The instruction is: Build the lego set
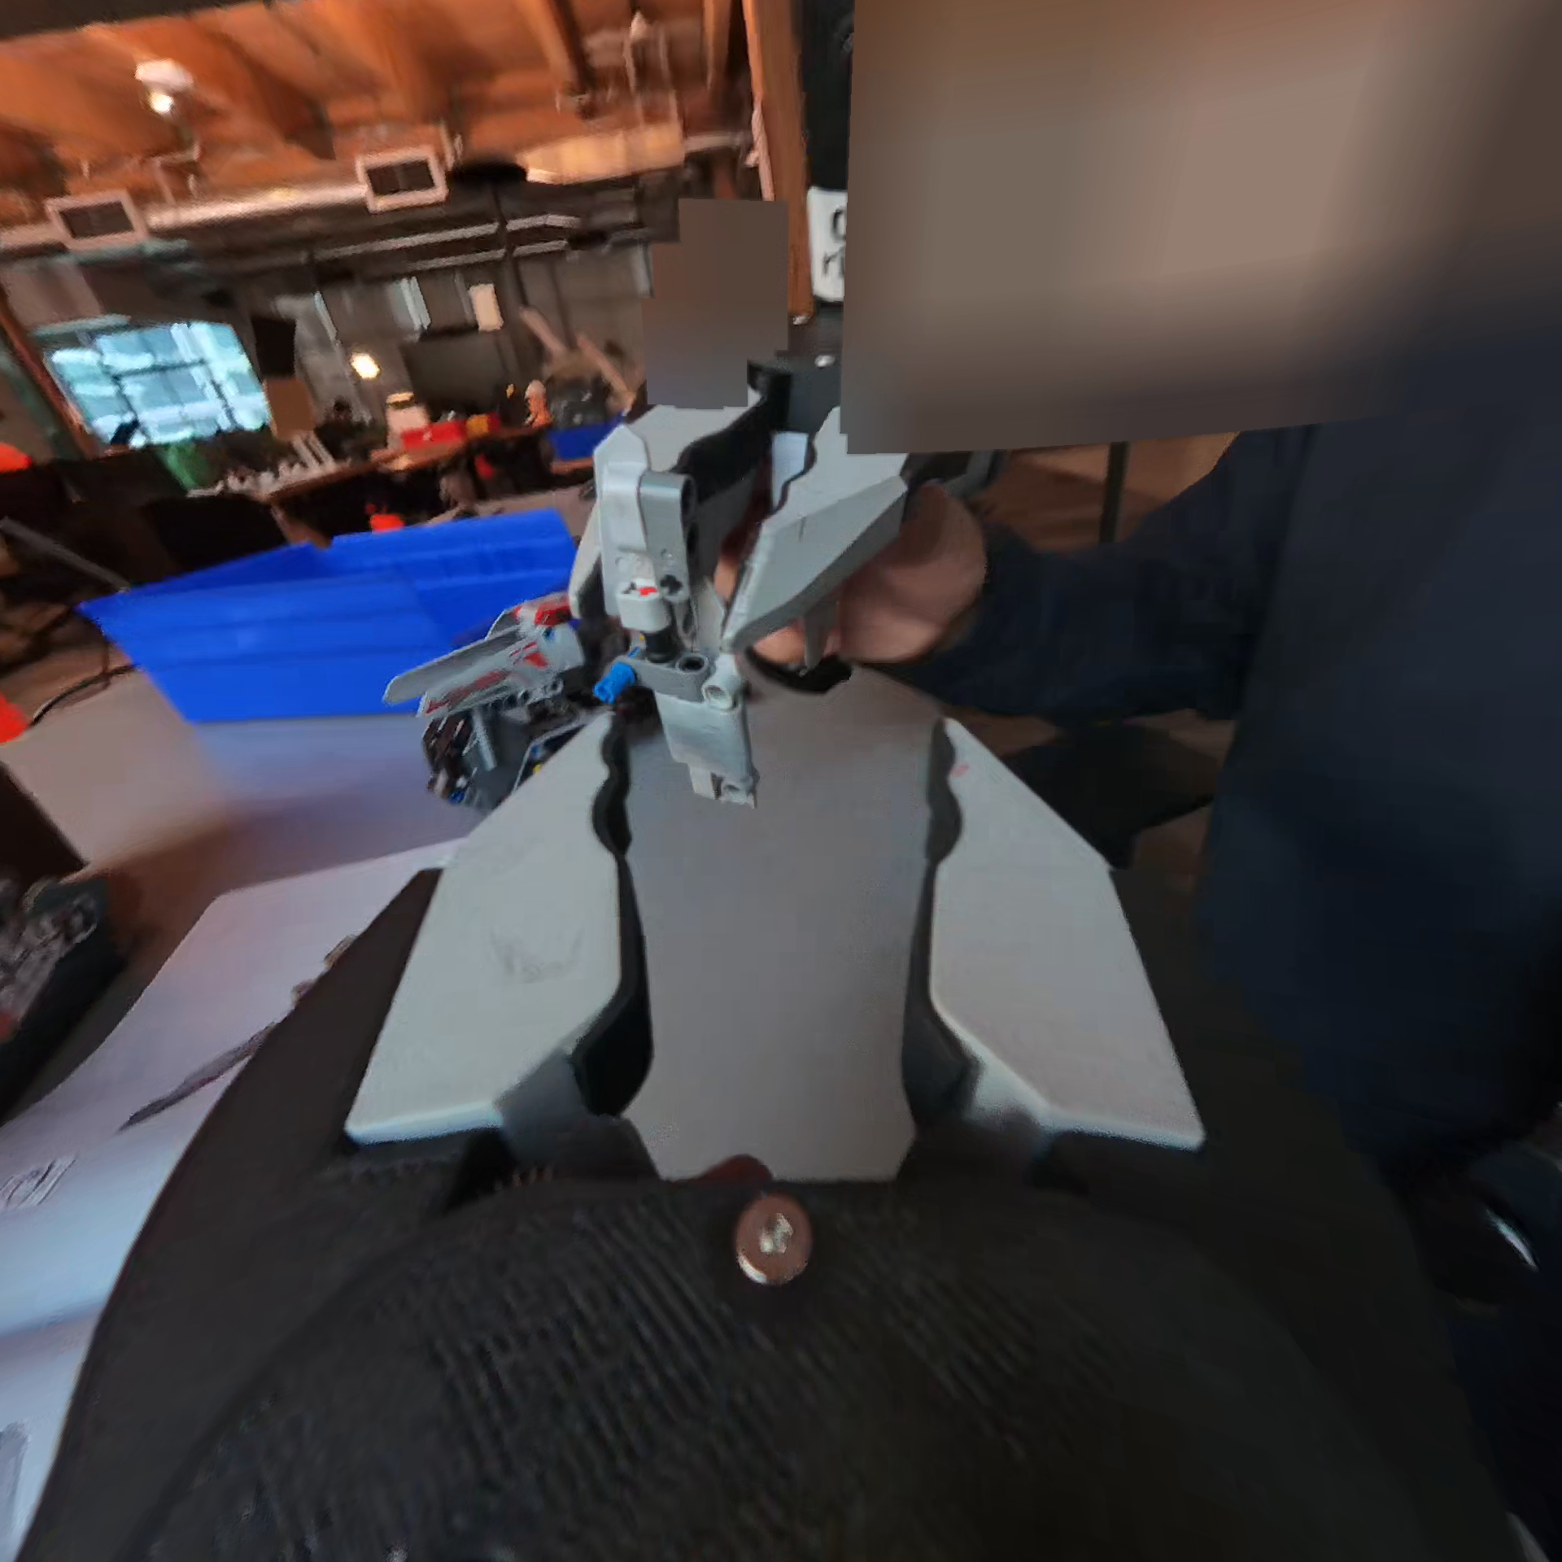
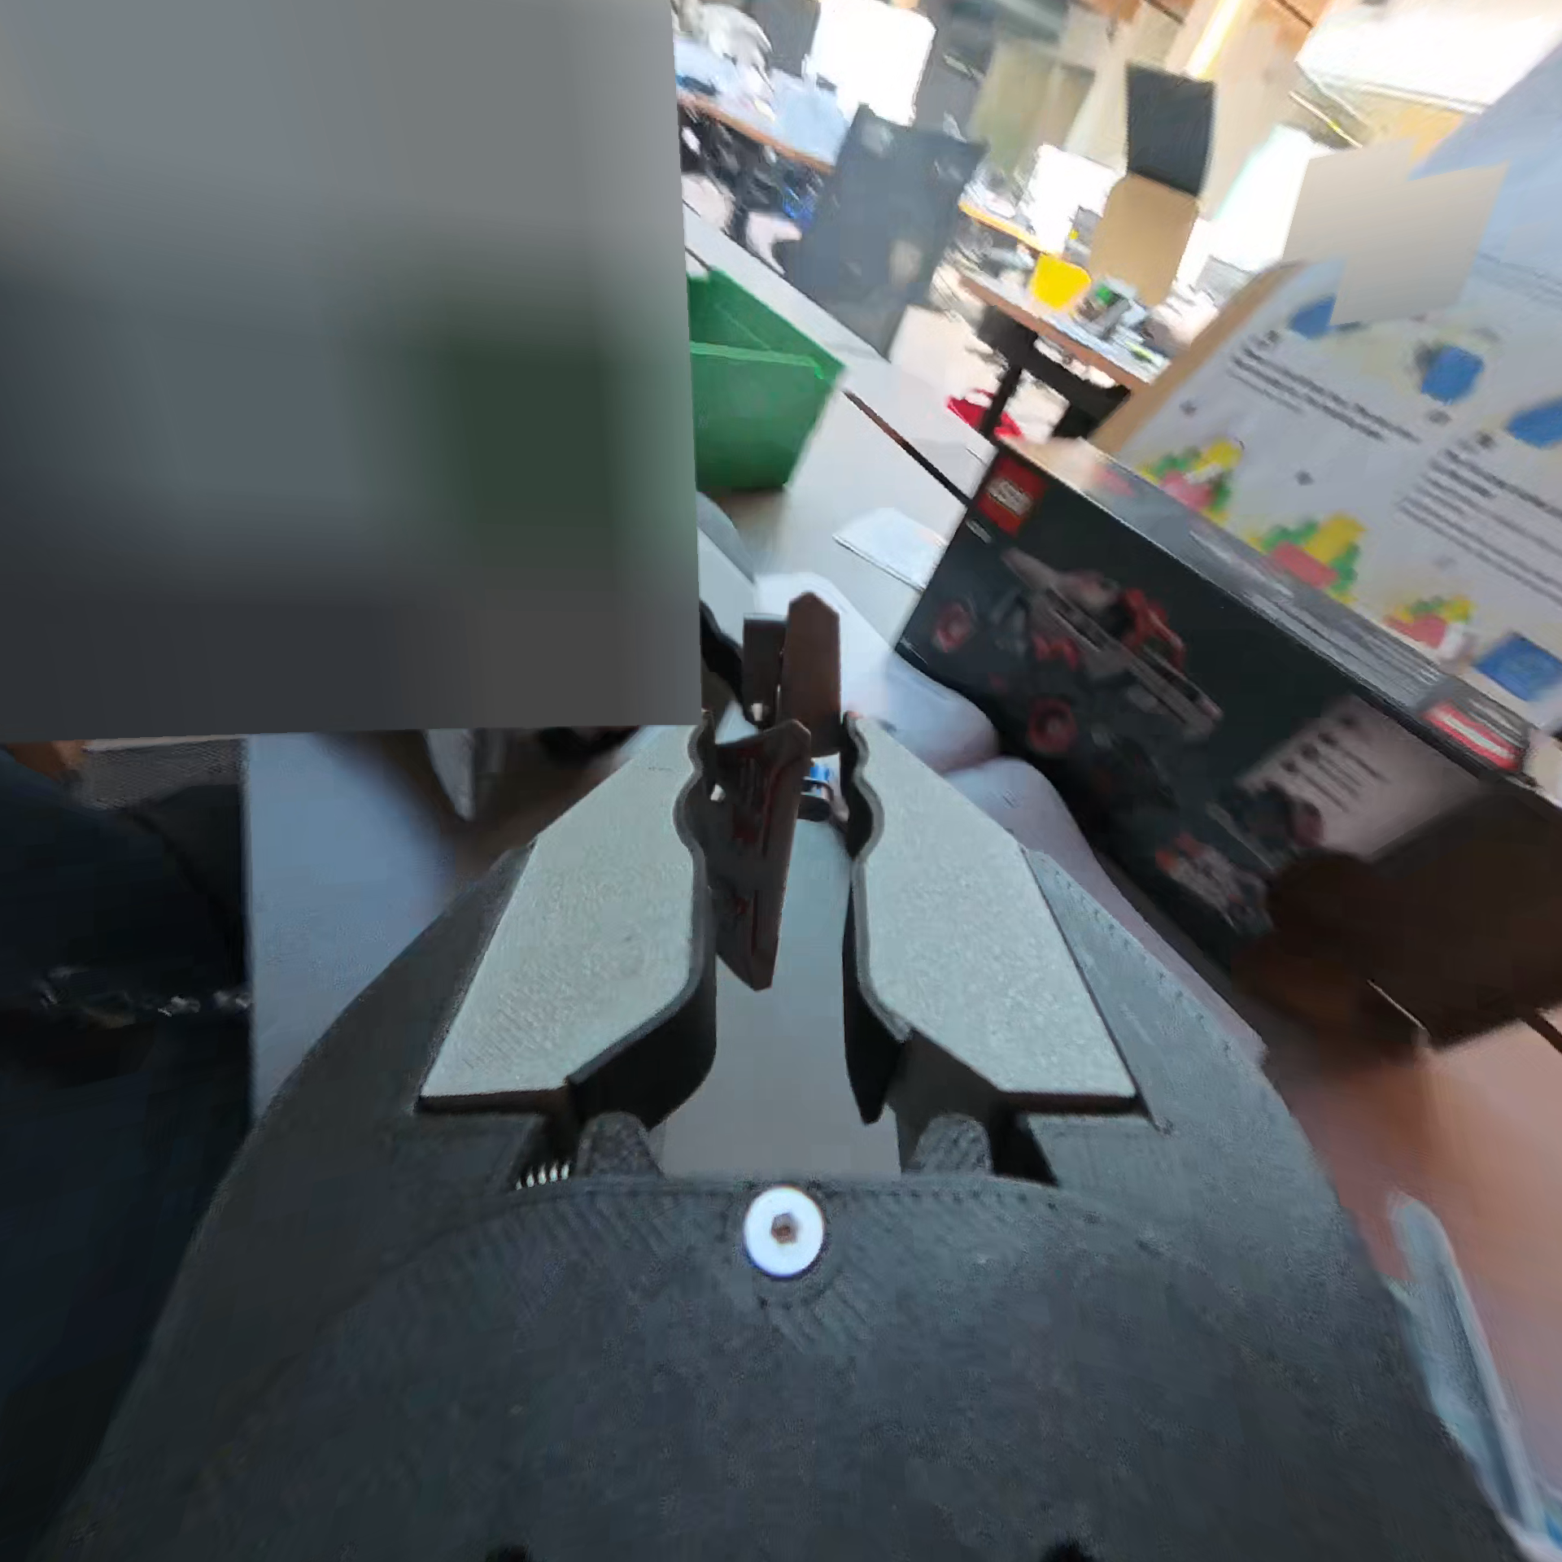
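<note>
My right tongs grip a grey lego piece, raised off the worktop, probably so its pin holes face my left tongs, which stand open just below it, holding nothing. The half-built model sits on the worktop behind. Only the right wrist view shows the set's box and a green bin; only the left shows blue bins.
</note>
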